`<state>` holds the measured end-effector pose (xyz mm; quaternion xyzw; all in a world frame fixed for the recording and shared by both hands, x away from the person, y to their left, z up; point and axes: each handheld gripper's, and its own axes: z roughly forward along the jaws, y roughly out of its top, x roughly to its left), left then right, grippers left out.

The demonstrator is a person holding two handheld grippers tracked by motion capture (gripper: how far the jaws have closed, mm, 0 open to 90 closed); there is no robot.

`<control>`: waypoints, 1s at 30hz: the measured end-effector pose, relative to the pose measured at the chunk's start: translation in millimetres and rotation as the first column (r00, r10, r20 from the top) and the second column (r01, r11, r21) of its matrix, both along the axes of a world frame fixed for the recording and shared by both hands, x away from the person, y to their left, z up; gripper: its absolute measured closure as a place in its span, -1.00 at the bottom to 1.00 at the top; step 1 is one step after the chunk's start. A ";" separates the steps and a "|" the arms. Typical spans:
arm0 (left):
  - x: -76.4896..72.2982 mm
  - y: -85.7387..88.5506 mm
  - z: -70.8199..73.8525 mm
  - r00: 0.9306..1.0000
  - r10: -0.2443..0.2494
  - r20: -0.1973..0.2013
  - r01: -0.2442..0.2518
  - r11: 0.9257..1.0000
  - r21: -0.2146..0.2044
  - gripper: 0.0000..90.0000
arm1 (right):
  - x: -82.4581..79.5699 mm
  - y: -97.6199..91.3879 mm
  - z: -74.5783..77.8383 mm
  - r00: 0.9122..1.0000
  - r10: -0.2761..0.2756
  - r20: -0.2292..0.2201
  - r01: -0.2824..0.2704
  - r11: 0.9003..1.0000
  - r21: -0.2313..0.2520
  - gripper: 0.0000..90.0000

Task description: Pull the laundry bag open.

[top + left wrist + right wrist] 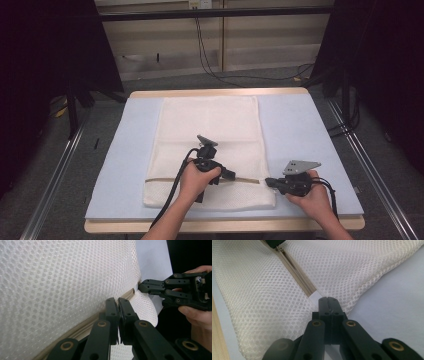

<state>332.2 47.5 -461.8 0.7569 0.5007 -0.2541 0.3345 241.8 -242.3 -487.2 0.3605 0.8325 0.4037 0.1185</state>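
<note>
A white mesh bag (210, 130) lies flat on a pale blue mat (300, 130). A beige zipper (160, 178) runs across the bag near its front edge. My left gripper (231, 175) rests on the zipper line (82, 326) right of its middle. Its jaws are pressed together (117, 301), and I cannot see what, if anything, is pinched between them. My right gripper (267, 182) is at the zipper's right end, where its shut jaws (327, 299) pinch the small white tab (315, 295). The left gripper view shows the right gripper (141, 287) at that tab.
The mat covers a wooden table (215, 93) whose front edge lies just below both hands. Metal rails (55, 170) run along the floor on either side. Cables (210, 70) trail on the floor beyond the table. The mat is bare (125, 165) left and right of the bag.
</note>
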 end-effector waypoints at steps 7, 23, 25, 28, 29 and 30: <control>1.6 5.7 -0.8 1.000 0.002 -0.008 -0.002 1.000 0.003 0.94 | 0.0 0.0 0.0 1.000 -0.001 -0.002 0.001 1.000 0.002 1.00; 2.7 18.1 3.2 1.000 0.010 0.010 -0.010 1.000 0.005 0.94 | 0.2 -0.1 -0.2 1.000 -0.001 -0.004 0.001 1.000 0.005 1.00; 2.6 18.6 3.7 1.000 0.023 0.004 -0.023 1.000 -0.002 0.94 | 0.2 -0.2 -0.3 1.000 -0.001 -0.004 0.001 1.000 0.006 1.00; 4.1 24.3 4.2 1.000 0.014 0.006 -0.014 1.000 0.009 0.94 | 0.3 -0.1 -0.3 1.000 -0.001 -0.004 0.001 1.000 0.006 1.00; 4.1 24.3 4.2 1.000 0.014 0.006 -0.014 1.000 0.009 0.94 | 0.3 -0.1 -0.3 1.000 -0.001 -0.004 0.001 1.000 0.006 1.00; 4.5 26.7 4.3 1.000 0.019 0.005 -0.019 1.000 0.006 0.94 | 0.1 -0.1 -0.2 1.000 -0.002 -0.003 0.002 1.000 0.004 1.00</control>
